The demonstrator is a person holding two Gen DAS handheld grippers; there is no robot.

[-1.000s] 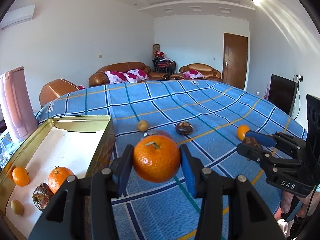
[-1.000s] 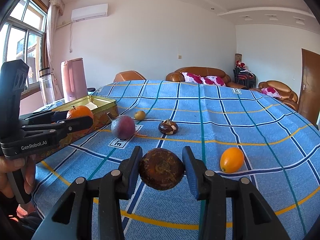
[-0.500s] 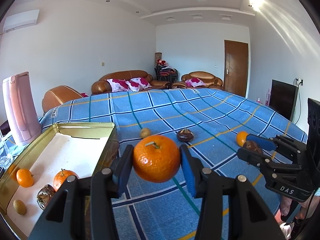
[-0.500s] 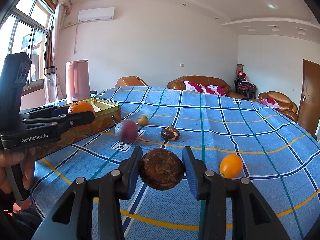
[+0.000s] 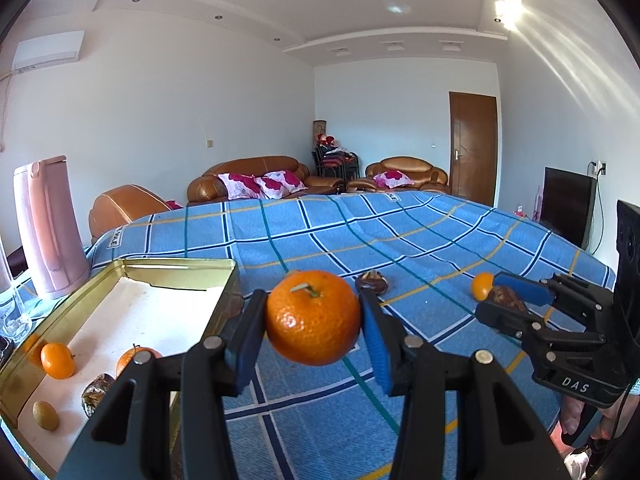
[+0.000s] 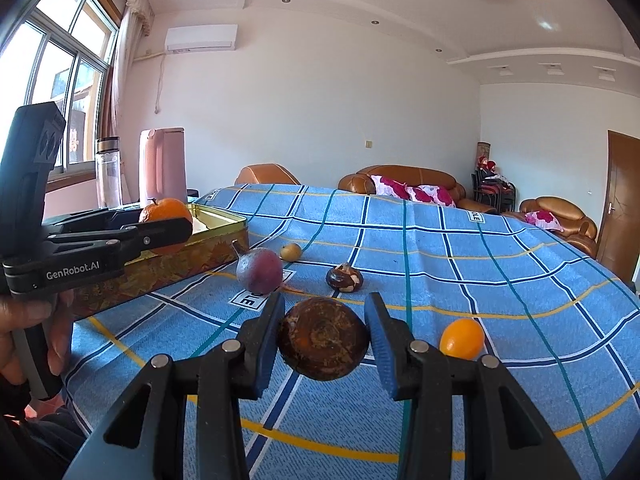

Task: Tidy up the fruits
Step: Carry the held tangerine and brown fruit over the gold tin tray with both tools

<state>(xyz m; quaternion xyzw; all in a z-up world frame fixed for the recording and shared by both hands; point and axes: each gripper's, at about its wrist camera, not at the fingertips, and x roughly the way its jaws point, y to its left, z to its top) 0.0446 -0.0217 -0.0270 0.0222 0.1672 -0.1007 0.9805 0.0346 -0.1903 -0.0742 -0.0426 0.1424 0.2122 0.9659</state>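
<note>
My left gripper [image 5: 313, 312] is shut on an orange tangerine [image 5: 313, 320] with a short stem, held in the air just right of the gold tin tray [image 5: 176, 265]. My right gripper [image 6: 323, 332] is shut on a round dark brown fruit [image 6: 323, 340] above the blue checked cloth [image 6: 440, 248]. The tray holds a small orange [image 5: 57, 360], another tangerine [image 5: 127, 358], a brown fruit [image 5: 96, 392] and a small yellowish fruit [image 5: 45, 415]. On the cloth lie a purple fruit [image 6: 259, 270], a small yellow fruit [image 6: 291, 251], a brown fruit [image 6: 344, 278] and an orange kumquat [image 6: 462, 338].
A pink kettle [image 6: 162, 168] and a clear bottle [image 6: 108, 172] stand behind the tray at the table's left edge. A hand [image 6: 24, 344] grips the left gripper's handle. Brown sofas [image 6: 400, 182] and a door [image 5: 473, 148] lie beyond the table.
Both views have tilted upward a little, so the table sits lower in the frames. Both grips stay as they were, and no fruit on the cloth has moved.
</note>
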